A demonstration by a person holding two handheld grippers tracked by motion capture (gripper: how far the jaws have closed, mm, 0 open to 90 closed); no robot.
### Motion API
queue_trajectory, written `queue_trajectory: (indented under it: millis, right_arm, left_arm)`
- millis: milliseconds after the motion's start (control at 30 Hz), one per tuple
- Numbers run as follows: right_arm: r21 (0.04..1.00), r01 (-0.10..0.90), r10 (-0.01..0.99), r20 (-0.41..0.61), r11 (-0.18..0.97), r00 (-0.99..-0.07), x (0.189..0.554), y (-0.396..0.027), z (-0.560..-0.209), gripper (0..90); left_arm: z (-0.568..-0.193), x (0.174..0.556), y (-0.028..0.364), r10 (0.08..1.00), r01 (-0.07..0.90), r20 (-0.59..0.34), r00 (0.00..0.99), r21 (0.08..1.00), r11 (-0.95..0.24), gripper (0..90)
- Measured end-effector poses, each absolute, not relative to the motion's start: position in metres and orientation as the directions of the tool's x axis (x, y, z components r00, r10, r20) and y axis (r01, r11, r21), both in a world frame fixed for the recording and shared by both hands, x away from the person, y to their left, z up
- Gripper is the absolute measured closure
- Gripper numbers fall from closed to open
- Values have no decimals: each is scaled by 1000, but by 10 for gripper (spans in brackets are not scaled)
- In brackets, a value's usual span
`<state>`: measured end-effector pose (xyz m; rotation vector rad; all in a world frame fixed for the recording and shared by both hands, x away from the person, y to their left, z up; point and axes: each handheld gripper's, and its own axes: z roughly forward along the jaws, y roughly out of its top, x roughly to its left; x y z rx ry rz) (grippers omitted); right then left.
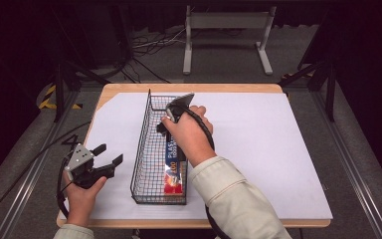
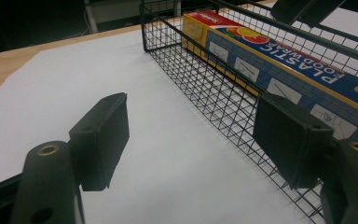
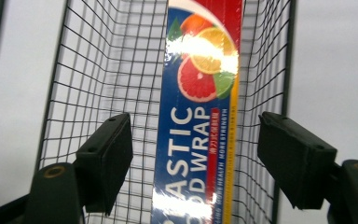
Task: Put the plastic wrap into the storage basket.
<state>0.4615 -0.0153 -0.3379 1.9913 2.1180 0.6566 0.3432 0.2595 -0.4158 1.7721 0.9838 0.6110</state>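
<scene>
The plastic wrap box (image 1: 174, 167) lies lengthwise in the black wire basket (image 1: 140, 154), along its right side. The right claw (image 1: 171, 117) hangs above the box inside the basket, jaws apart and empty. The left claw (image 1: 108, 155) hovers over the white worktop (image 1: 258, 149), left of the basket, jaws apart.

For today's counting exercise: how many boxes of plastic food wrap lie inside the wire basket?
1. A single plastic food wrap box lies lengthwise in the black wire basket, along its right wall, beneath the open right gripper. The hand hides part of the basket.
</scene>
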Motion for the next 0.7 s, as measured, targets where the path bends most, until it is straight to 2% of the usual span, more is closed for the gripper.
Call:
queue_trajectory:
  millis: [233,400,467,600,700]
  right_arm:
    - [499,865,964,200,53,-174,449,-57,-318,230]
    - [592,796,939,184,130,-290,431,-108,-308,194]
    - [641,748,921,165,172,-354,423,-136,-309,167]
    - [685,709,903,184,166,-389,404,-197,-323,165]
    - [684,709,900,183,171,-395,394,-238,-343,165]
  left_arm:
    - [-416,340,261,840,344,-25,541,919,-194,271]
    - [-418,336,263,840,354,-29,542,914,-197,270]
    - [-420,333,264,841,356,-23,541,912,-205,269]
    - [-424,326,269,843,369,-21,538,905,-212,269]
    - [-426,324,270,847,378,-24,531,901,-211,269]
